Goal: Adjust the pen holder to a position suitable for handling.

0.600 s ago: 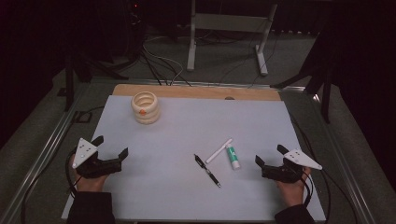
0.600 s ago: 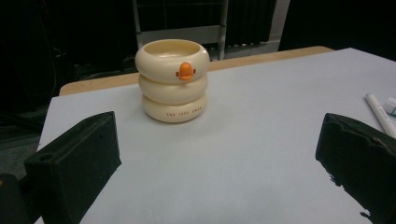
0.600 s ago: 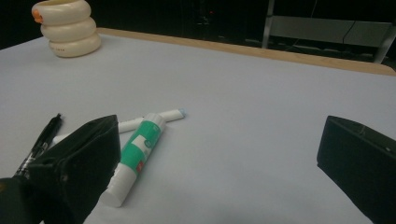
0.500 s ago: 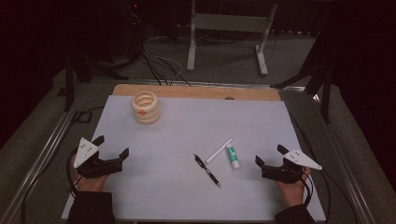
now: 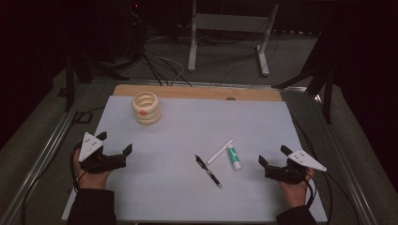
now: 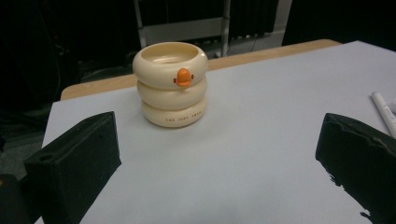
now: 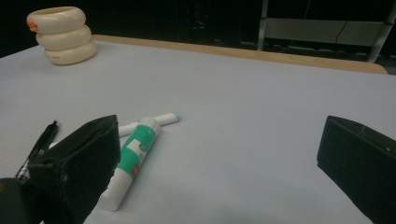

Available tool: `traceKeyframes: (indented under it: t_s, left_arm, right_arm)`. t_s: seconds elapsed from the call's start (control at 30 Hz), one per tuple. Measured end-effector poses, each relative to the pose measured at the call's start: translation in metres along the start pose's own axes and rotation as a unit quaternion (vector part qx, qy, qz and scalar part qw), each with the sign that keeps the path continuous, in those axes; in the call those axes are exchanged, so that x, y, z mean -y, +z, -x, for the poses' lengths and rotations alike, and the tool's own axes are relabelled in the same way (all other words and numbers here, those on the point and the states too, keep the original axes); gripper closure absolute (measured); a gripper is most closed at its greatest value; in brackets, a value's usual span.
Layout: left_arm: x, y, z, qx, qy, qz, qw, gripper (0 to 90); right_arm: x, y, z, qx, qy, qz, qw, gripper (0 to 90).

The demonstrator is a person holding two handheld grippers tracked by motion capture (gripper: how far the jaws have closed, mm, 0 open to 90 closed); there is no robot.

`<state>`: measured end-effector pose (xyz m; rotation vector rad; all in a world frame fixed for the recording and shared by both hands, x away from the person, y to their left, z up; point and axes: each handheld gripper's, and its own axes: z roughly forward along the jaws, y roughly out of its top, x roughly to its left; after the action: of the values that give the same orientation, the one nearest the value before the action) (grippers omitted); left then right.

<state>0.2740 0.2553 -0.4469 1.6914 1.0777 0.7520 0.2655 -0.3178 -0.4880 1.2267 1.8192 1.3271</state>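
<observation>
High view: the left tongs [image 5: 121,154] and right tongs [image 5: 272,161] rested low on the desk [image 5: 187,117] at its near corners, both spread wide and holding nothing. Between them, closer to the right tongs, lay three writing things: a black pen [image 5: 209,171], a white pen [image 5: 220,151] and a green-and-white glue stick [image 5: 234,158], the glue stick just beside the white pen's near end. A cream ring-stacked pen holder [image 5: 146,108] stood upright towards the far left, well apart from both tongs.

Left gripper view: the two black jaws stood far apart with bare desk between them. The pen holder [image 6: 171,84] stood straight ahead, an orange beak-like knob on its top ring. It looked stiff and glossy, probably ceramic or hard plastic, so likely a bit slippery and breakable; its rounded rings offer poor purchase, and the rim would be the safer place to pinch.

Right gripper view: the jaws were likewise released. The glue stick [image 7: 133,158] lay just ahead of the picture's left jaw, the white pen [image 7: 154,121] touching or nearly touching it behind, the black pen [image 7: 39,142] farther to the picture's left. The glue stick appeared light, rigid and smooth; being round, it may roll, so a grip across its middle, square to its length, seemed best.
</observation>
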Motion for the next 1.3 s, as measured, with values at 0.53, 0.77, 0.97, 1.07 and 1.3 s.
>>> traceKeyframes:
  t_s: [0.53,0.77,0.97,1.07,1.3]
  left_arm:
    - [-0.036,0.016,-0.01,0.012,-0.023,0.006,0.9996,0.2]
    - [-0.052,0.03,-0.019,0.017,-0.038,0.004,0.9991,0.2]
    - [-0.061,0.043,-0.026,0.007,-0.035,-0.005,0.9994,0.2]
    - [-0.063,0.047,-0.028,0.006,-0.037,-0.008,0.9993,0.2]
    - [-0.067,0.064,-0.035,0.001,-0.039,-0.02,0.9991,0.2]
  right_arm:
    - [0.0,0.001,-0.001,0.005,0.001,-0.005,1.0,0.0]
    - [0.0,0.001,0.0,0.009,0.002,-0.004,1.0,0.0]
    - [0.001,0.003,-0.001,0.006,0.002,-0.008,0.9999,0.0]
    - [0.001,0.003,-0.001,0.006,0.002,-0.007,1.0,0.0]
    - [0.001,0.002,0.002,0.01,0.009,-0.004,0.9999,0.0]
